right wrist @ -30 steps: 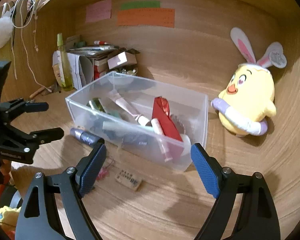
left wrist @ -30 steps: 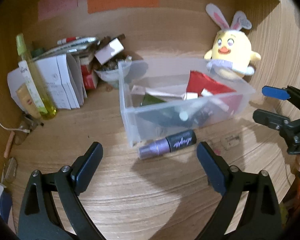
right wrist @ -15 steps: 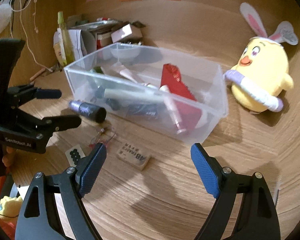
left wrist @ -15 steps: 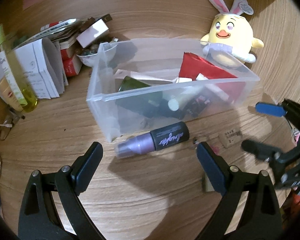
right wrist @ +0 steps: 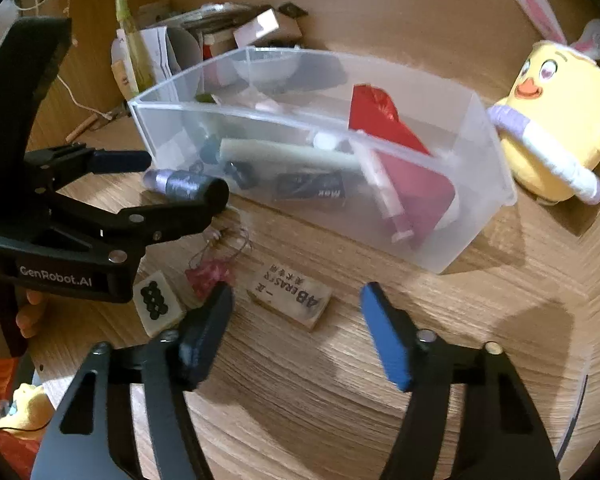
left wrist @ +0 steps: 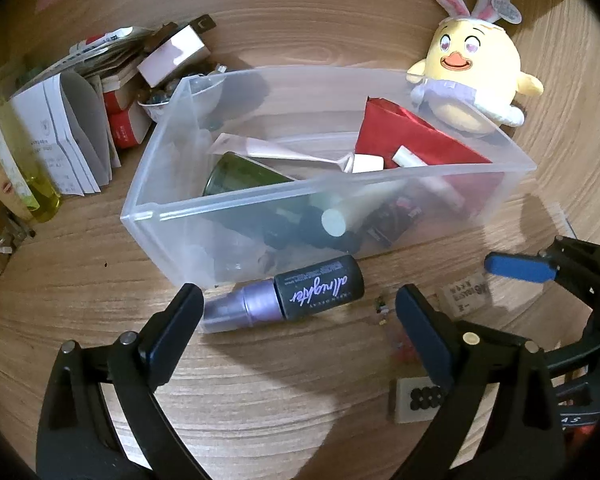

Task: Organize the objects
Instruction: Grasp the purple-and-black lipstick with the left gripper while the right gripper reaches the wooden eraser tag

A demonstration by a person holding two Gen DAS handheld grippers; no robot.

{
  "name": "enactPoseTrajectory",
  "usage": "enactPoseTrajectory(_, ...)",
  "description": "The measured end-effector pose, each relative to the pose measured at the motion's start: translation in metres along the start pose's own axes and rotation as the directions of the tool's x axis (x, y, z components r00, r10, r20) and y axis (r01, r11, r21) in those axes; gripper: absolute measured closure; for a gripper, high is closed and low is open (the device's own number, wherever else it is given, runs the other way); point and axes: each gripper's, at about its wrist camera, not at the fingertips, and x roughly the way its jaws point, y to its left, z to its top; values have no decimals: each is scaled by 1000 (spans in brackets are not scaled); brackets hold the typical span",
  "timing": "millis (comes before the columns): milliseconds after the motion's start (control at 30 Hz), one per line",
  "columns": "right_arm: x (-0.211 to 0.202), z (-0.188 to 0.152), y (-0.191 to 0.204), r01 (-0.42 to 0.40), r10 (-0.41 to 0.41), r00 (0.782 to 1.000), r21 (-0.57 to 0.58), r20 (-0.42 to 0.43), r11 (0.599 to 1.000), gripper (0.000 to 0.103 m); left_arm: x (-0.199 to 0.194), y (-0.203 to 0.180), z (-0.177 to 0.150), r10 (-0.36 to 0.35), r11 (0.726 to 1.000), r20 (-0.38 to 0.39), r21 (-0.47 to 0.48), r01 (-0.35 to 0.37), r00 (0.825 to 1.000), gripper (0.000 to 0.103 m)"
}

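A purple and black spray bottle (left wrist: 292,298) lies on the wooden desk against the front of a clear plastic bin (left wrist: 332,184). My left gripper (left wrist: 300,320) hangs just over it, open, a finger on each side and not touching. In the right wrist view a worn eraser block (right wrist: 290,300) lies just ahead of my right gripper (right wrist: 296,320). Its jaws are closing, and the pads stand clear of the eraser. The bin (right wrist: 300,120) holds a red pouch, tubes and several small items.
A mahjong-like tile (right wrist: 156,304) and a pink charm on a wire (right wrist: 210,272) lie left of the eraser. A yellow plush chick (right wrist: 552,120) sits right of the bin. Papers, boxes and a yellow-green bottle (left wrist: 24,160) crowd the back left corner.
Both grippers have sunk closer to the desk. The left one closed in over the spray bottle. The right jaws have narrowed, with the eraser now just ahead of them.
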Motion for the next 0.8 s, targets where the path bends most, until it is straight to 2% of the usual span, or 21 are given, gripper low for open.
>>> enactPoseTrajectory(233,2,0,0,-20,20,1000,-3,-4,1000,61,7,0,4,37,999,-4,-3,-37,999,4)
enactPoseTrajectory(433,0,0,-3,-26,26,1000,8,3,1000,61,7,5,4,17,999,-6,-35,-17,1000,4)
enactPoseTrajectory(667,-5,2,-4,-25,24,999,24,39,999,61,1,4,-3,-1,1000,-6,-14,1,1000,28)
enactPoseTrajectory(800,-8,1,-4,-26,25,999,17,47,1000,61,1,6,-11,-11,1000,-38,7,11,999,41)
